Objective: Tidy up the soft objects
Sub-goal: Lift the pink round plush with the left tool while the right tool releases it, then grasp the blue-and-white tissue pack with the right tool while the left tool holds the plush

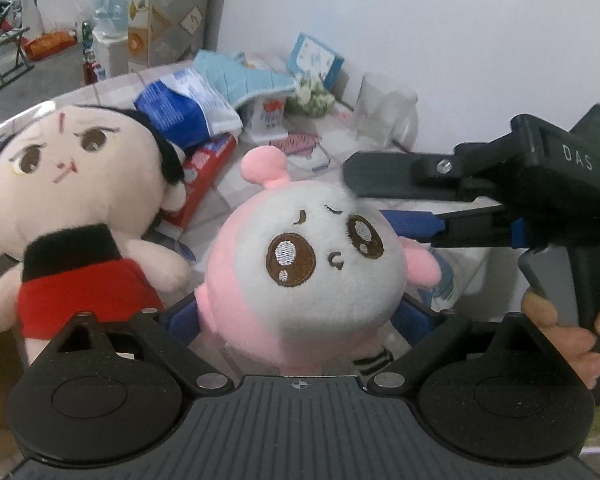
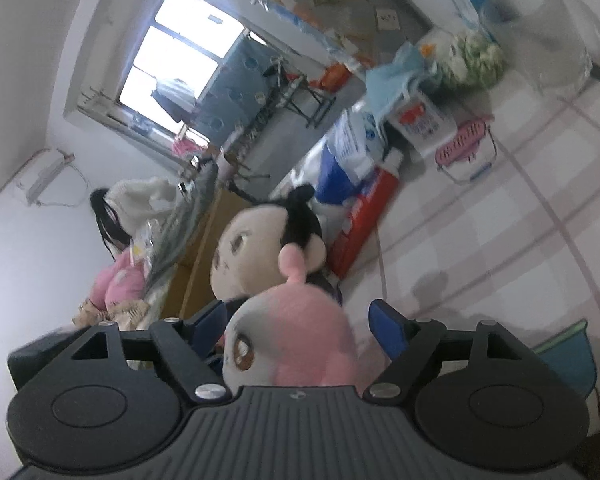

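Observation:
A round pink and white plush [image 1: 312,272] with big brown eyes fills the middle of the left wrist view. My left gripper [image 1: 296,312] has its blue fingers [image 1: 180,316] pressed against both sides of the plush's lower body, shut on it. My right gripper [image 1: 368,200] reaches in from the right at the plush's head. In the right wrist view the plush [image 2: 300,332] sits between the jaws of the right gripper [image 2: 300,316], which stand open with a gap on the right side. A black-haired doll in a red dress [image 1: 72,184] [image 2: 252,252] stands just beside it.
The checkered tablecloth [image 2: 500,220] holds a blue and white bag [image 1: 180,108], a red box [image 1: 208,176], a light blue cloth [image 1: 244,76], a white tub [image 1: 268,116] and a clear container [image 1: 384,108]. A hand [image 1: 568,332] grips the right tool. A person in pink [image 2: 120,280] sits far back.

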A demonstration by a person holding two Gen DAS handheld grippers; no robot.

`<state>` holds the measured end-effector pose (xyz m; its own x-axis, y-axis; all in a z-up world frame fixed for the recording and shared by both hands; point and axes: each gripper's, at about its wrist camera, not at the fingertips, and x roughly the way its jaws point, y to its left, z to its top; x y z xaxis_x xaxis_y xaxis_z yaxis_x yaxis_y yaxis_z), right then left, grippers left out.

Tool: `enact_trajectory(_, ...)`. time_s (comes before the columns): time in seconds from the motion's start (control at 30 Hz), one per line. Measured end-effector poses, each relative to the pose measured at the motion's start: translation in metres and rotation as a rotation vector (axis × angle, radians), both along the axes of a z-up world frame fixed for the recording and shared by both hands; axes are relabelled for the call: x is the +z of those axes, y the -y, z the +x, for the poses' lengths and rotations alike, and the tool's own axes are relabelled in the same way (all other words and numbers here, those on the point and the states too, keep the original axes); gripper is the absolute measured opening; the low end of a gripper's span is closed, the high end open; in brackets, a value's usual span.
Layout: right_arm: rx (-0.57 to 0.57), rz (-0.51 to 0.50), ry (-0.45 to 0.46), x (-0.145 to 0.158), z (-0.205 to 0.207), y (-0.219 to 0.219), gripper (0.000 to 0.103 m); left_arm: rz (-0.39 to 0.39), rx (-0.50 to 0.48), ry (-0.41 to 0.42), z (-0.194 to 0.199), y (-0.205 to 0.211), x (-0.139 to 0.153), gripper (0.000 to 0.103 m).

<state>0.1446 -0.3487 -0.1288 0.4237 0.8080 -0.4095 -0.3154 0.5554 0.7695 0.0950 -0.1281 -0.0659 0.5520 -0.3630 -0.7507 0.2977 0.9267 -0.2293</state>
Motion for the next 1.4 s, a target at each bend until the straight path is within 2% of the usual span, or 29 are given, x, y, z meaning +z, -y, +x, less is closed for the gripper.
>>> enact_trajectory(0.4,-0.107,0.036,0.128,0.036,0.009,0.017,0.067,-0.129,0.122,0.142,-0.011,-0.046,0.044,0.096)
enact_trajectory(0.57,-0.154,-0.021,0.162,0.040,0.025,0.011,0.066,-0.154,0.194,0.191,-0.016,-0.070,0.057,0.096)
enact_trajectory(0.73,-0.128,-0.057,0.176,0.038,0.057,-0.016,0.060,-0.167,0.267,0.226,-0.016,-0.095,0.063,0.096)
enact_trajectory(0.8,-0.121,-0.081,0.177,0.038,0.072,-0.029,0.058,-0.172,0.289,0.227,-0.016,-0.104,0.062,0.096)
enact_trajectory(0.97,-0.143,-0.228,0.176,0.024,0.117,-0.068,0.057,-0.175,0.315,0.214,-0.010,-0.118,0.057,0.096)
enact_trajectory(1.1,-0.156,-0.275,0.144,0.011,0.147,-0.085,0.057,-0.183,0.329,0.207,-0.012,-0.127,0.054,0.096)
enact_trajectory(1.2,-0.152,-0.309,0.139,0.005,0.161,-0.097,0.052,-0.189,0.339,0.200,-0.015,-0.135,0.052,0.096)
enact_trajectory(1.3,-0.138,-0.343,0.141,0.001,0.170,-0.107,0.040,-0.192,0.348,0.199,-0.019,-0.138,0.053,0.096)
enact_trajectory(1.33,-0.136,-0.356,0.145,0.000,0.172,-0.110,0.034,-0.192,0.351,0.200,-0.019,-0.139,0.053,0.096)
enact_trajectory(1.4,-0.130,-0.380,0.166,0.000,0.172,-0.115,0.032,-0.191,0.356,0.200,-0.020,-0.140,0.053,0.096)
